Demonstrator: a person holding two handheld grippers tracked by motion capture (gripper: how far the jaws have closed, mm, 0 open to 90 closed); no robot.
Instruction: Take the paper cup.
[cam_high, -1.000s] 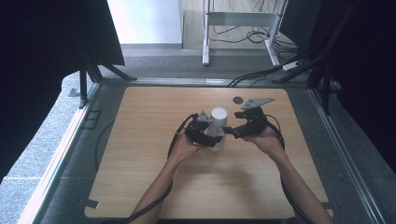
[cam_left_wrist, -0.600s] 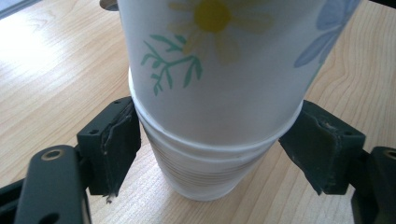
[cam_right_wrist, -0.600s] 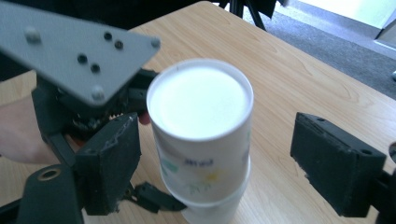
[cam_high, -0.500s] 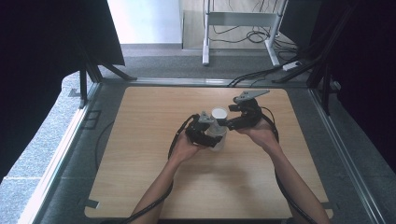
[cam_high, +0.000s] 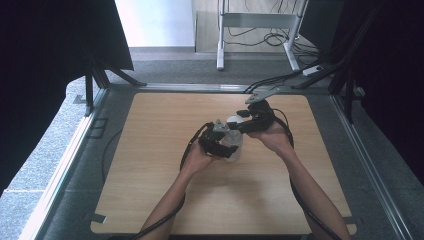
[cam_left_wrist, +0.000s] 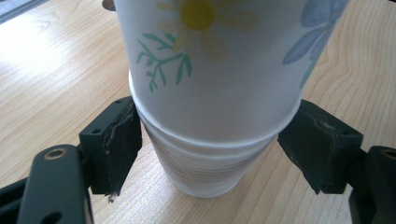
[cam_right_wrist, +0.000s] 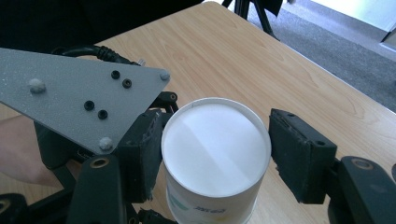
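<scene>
A white paper cup with a flower print (cam_left_wrist: 215, 70) stands nested in a plainer ribbed cup (cam_left_wrist: 210, 172) on the wooden table (cam_high: 150, 150), near its middle. My left gripper (cam_left_wrist: 212, 135) has its pads against the lower cup's rim on both sides, after closing in slightly. In the high view, that gripper (cam_high: 225, 145) sits at the stack's near-left side. My right gripper (cam_right_wrist: 215, 158) reaches over from the right at the upper cup's open mouth (cam_right_wrist: 215, 154). Its jaws have just been closing onto that rim. From above, the right gripper (cam_high: 241, 124) lies at the stack's top (cam_high: 234, 121).
The left gripper's grey three-cornered plate (cam_right_wrist: 84, 93) is close beside the right gripper's left jaw. Black cables (cam_high: 187, 150) trail from both grippers across the table. A metal frame (cam_high: 350, 135) borders the table, with dark curtains at both sides.
My right gripper has moved left and up from beside the cups to their top, and its jaws have closed around the upper rim. The left gripper and the cups stay put.
</scene>
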